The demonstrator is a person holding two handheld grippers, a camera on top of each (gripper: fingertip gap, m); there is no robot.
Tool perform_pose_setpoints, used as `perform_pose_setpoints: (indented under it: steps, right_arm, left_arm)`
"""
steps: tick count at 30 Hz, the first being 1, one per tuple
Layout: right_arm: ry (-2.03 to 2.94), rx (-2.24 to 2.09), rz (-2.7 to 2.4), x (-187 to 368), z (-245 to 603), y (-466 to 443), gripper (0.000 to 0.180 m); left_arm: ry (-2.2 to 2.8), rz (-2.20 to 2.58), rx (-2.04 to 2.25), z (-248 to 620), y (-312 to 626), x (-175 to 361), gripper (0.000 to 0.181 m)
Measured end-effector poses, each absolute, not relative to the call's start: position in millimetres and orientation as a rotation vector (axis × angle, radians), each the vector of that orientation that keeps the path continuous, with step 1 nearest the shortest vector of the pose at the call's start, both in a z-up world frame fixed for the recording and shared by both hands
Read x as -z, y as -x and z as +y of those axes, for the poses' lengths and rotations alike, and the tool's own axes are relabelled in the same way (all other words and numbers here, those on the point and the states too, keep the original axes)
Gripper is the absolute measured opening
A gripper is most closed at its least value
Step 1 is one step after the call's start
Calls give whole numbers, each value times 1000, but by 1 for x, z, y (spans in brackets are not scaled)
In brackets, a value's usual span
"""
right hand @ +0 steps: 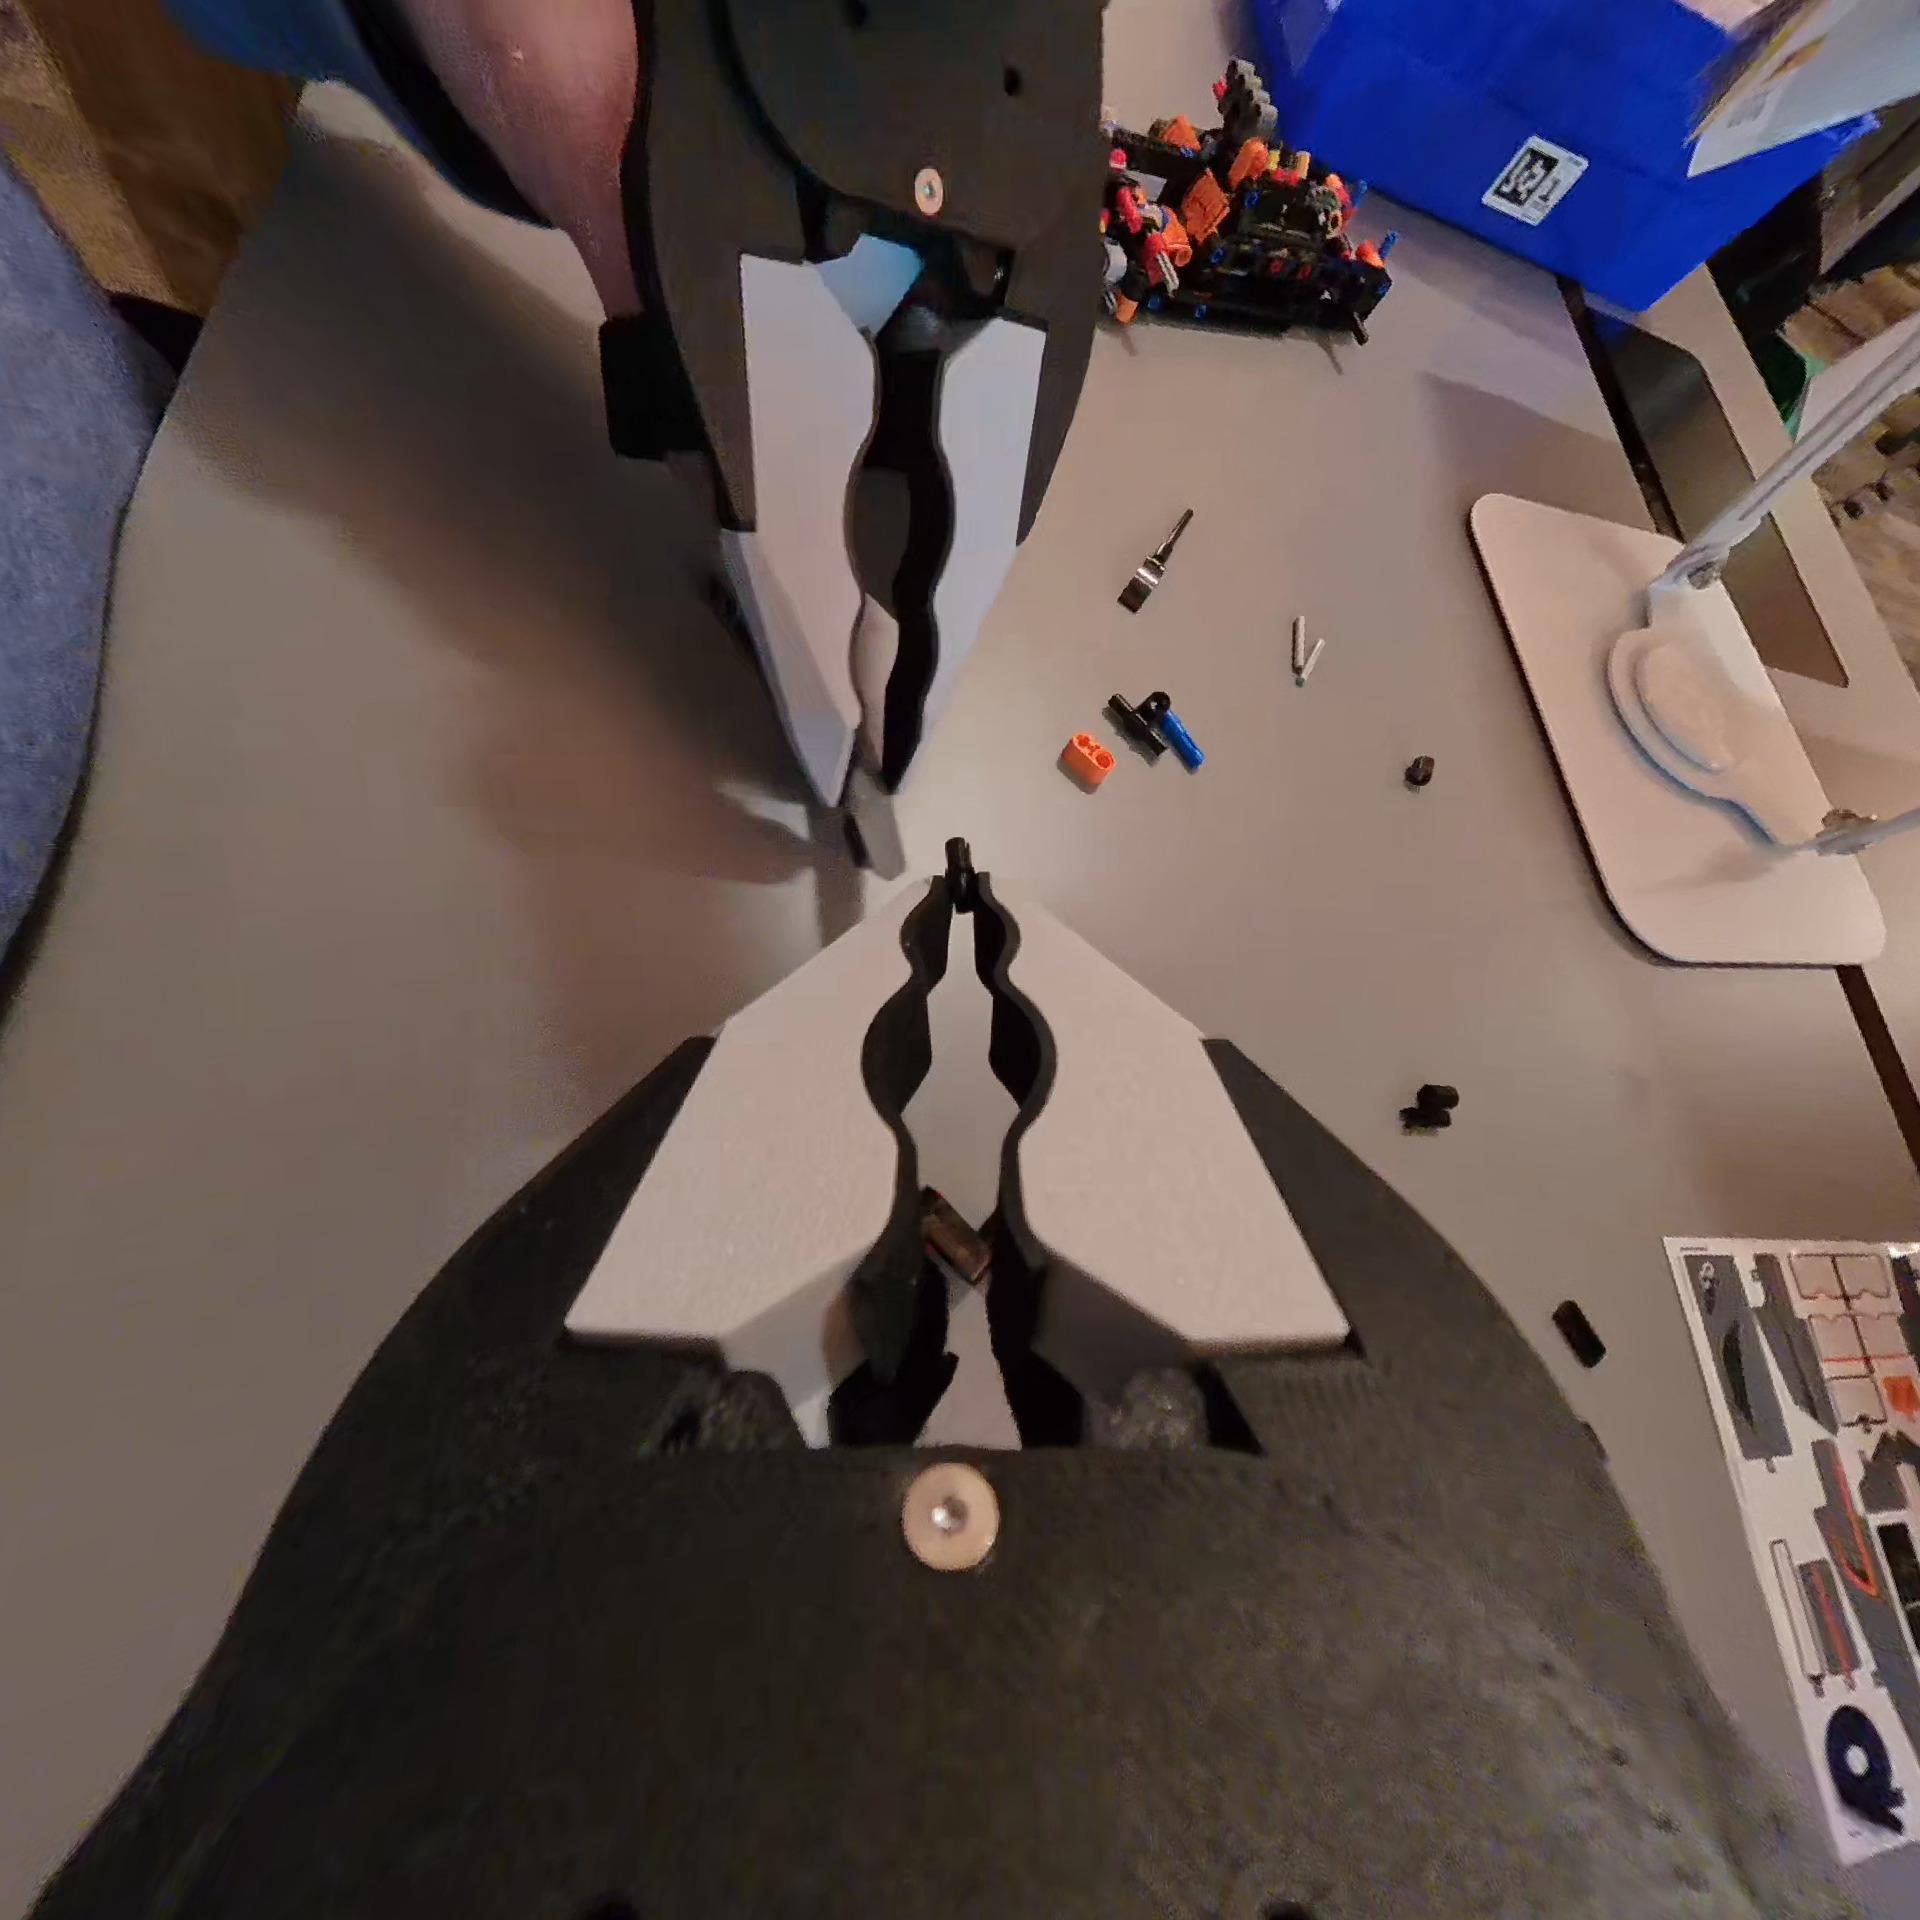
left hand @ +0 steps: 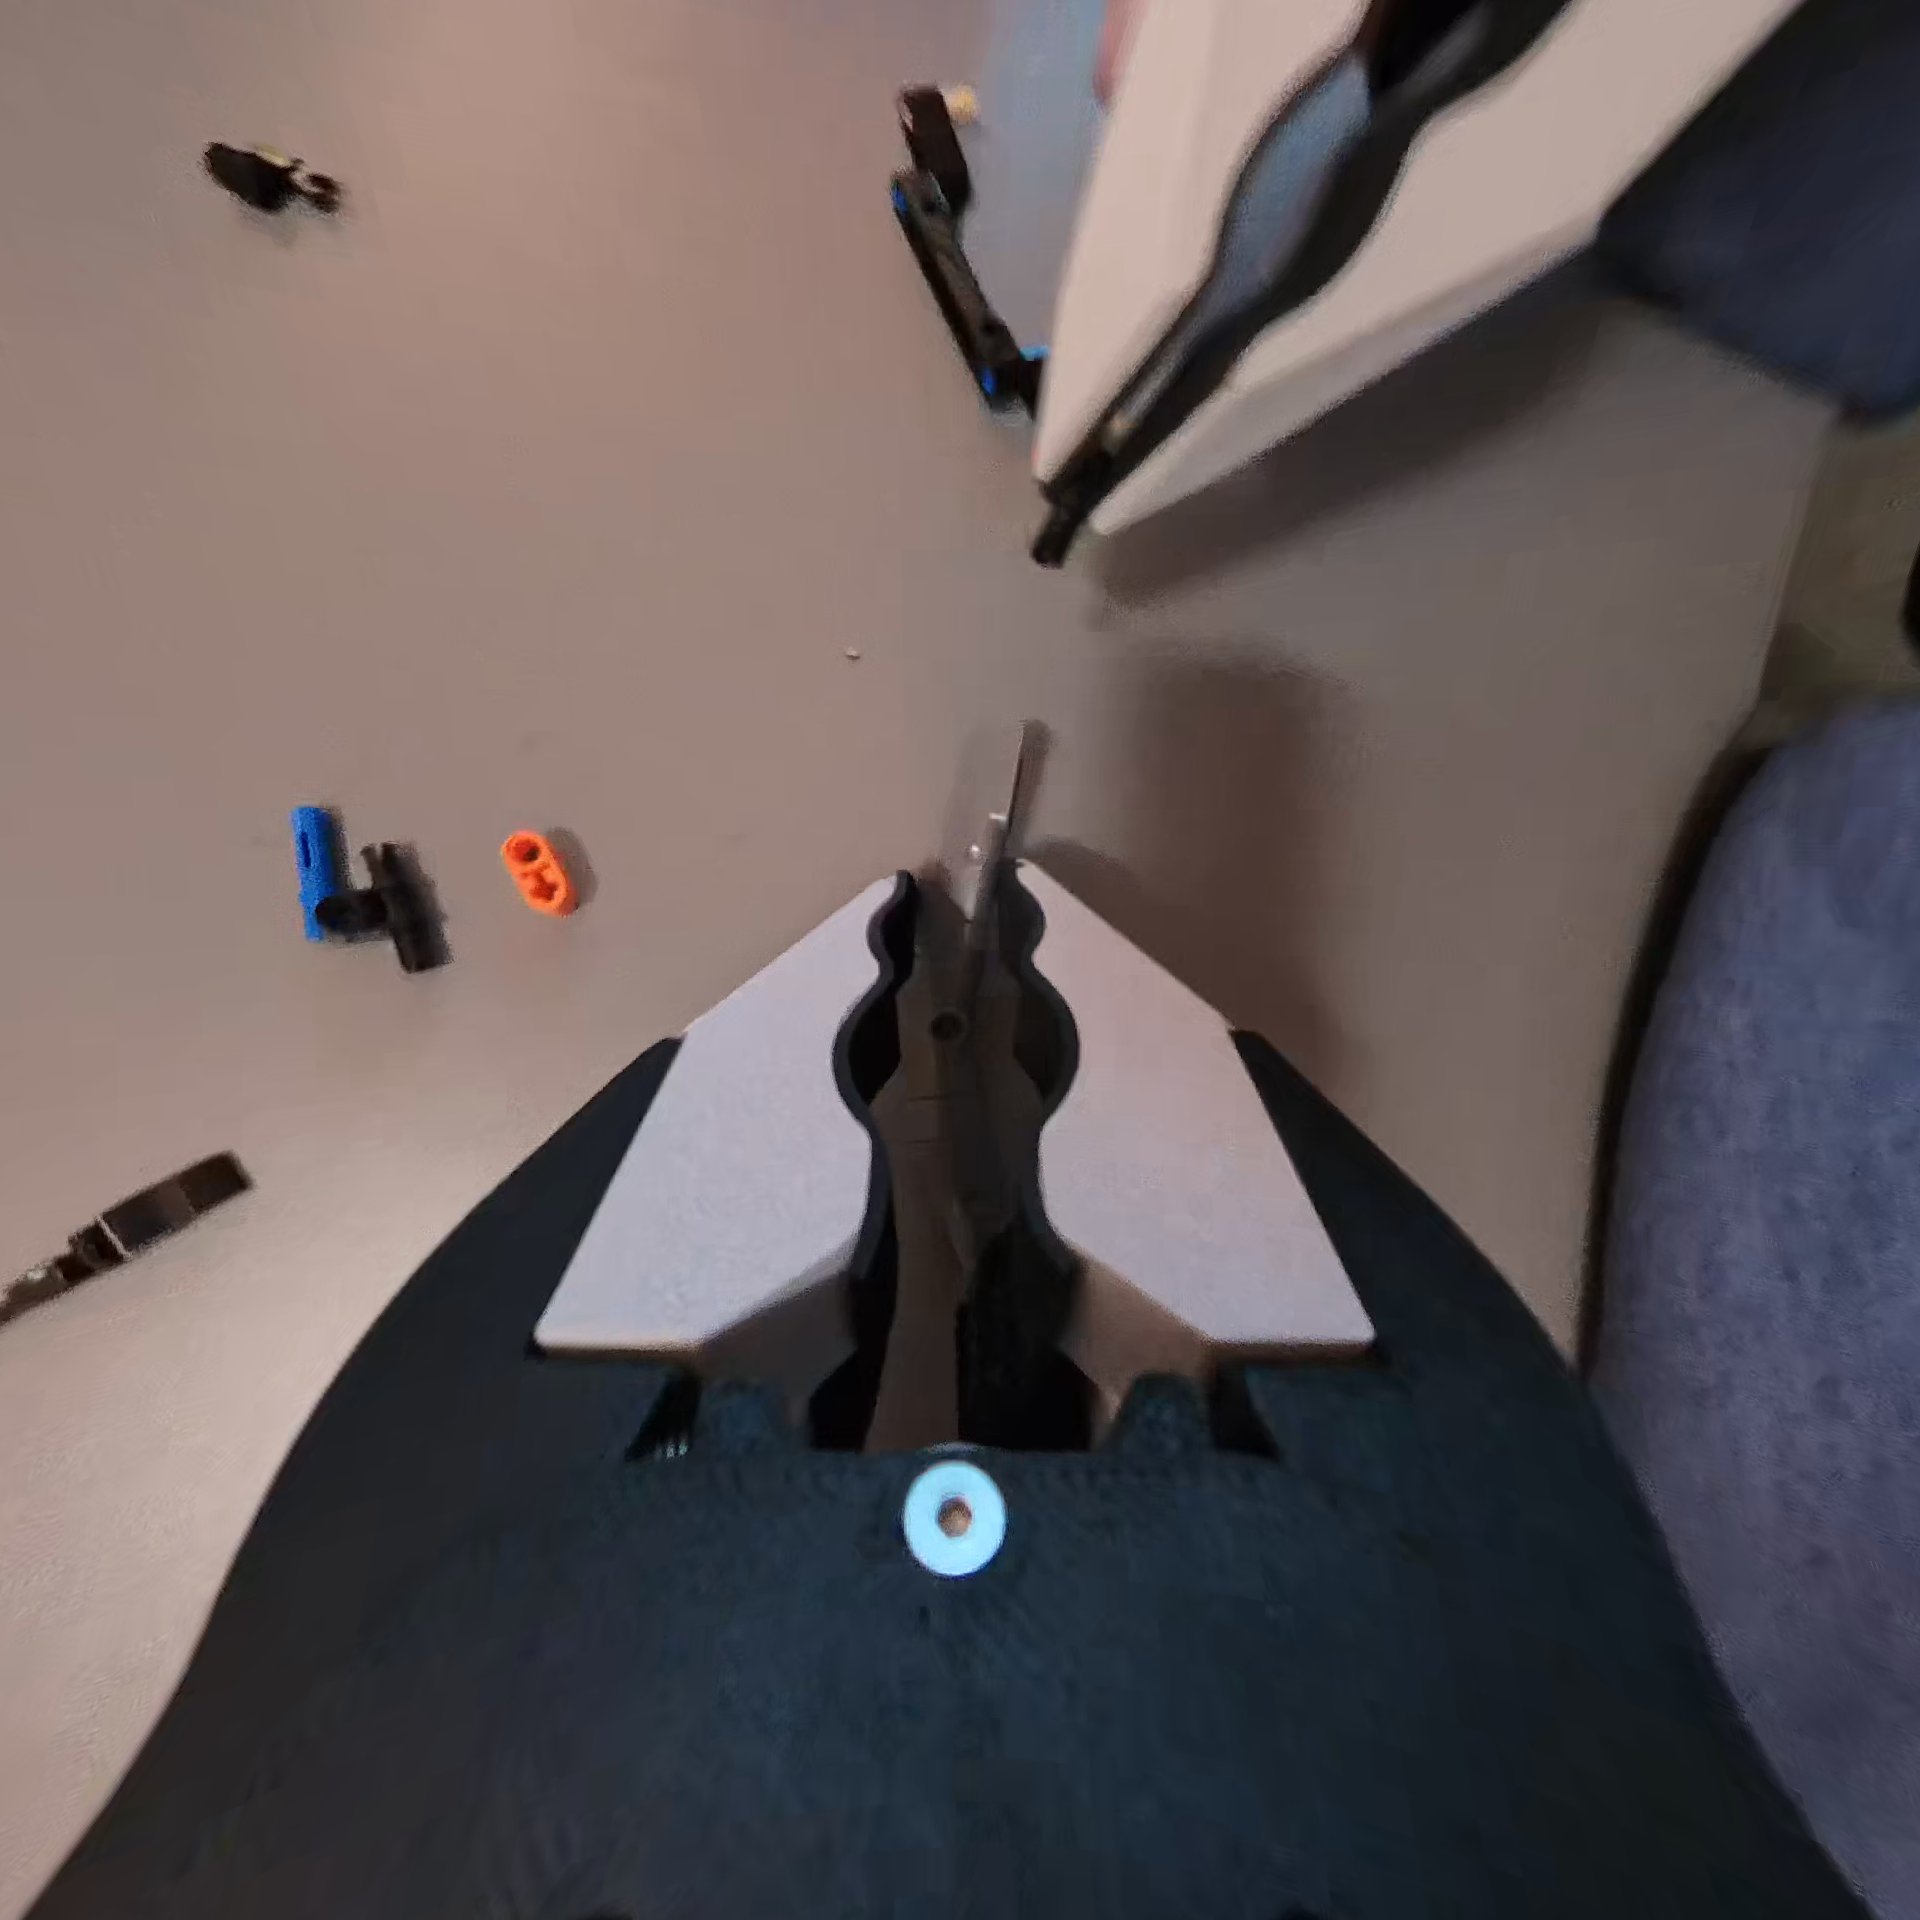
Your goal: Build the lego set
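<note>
My left gripper (left hand: 961, 883) is shut on a thin grey Lego piece (left hand: 1003, 800) that sticks out past its tips. In the right wrist view this gripper (right hand: 868, 795) comes down from the top, the grey piece (right hand: 881, 826) at its tip. My right gripper (right hand: 961, 894) is shut on a small black pin (right hand: 958, 864). The pin's tip points at the grey piece, a short gap apart. In the left wrist view the right gripper (left hand: 1060, 509) enters from the upper right, the black pin (left hand: 1049, 542) at its tip.
On the grey table lie an orange two-hole piece (right hand: 1086, 761), a blue pin joined to a black connector (right hand: 1162, 727), a black beam with blue pins (left hand: 956, 260) and several small black parts. A part-built model (right hand: 1236, 218), blue box (right hand: 1538, 125), lamp base (right hand: 1683, 727) and sticker sheet (right hand: 1818, 1507) stand to the right. My hands' fingertips stand some 6 centimetres from each other.
</note>
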State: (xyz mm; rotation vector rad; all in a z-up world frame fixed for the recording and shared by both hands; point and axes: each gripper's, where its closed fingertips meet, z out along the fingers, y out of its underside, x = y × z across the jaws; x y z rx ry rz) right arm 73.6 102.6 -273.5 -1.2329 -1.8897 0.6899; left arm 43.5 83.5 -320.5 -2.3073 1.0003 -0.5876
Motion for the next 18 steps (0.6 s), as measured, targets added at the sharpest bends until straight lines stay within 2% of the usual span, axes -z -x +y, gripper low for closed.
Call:
perform_pose_setpoints:
  steps: [9, 18]
  right_arm:
    - [1448, -729, -1742, 279, 95, -65, 2]
    - [1560, -708, -1731, 297, 106, -65, 2]
  left_arm:
    - [2206, 663, 680, 100, -47, 297, 14]
    - [2287, 609, 710, 92, -54, 312, 13]
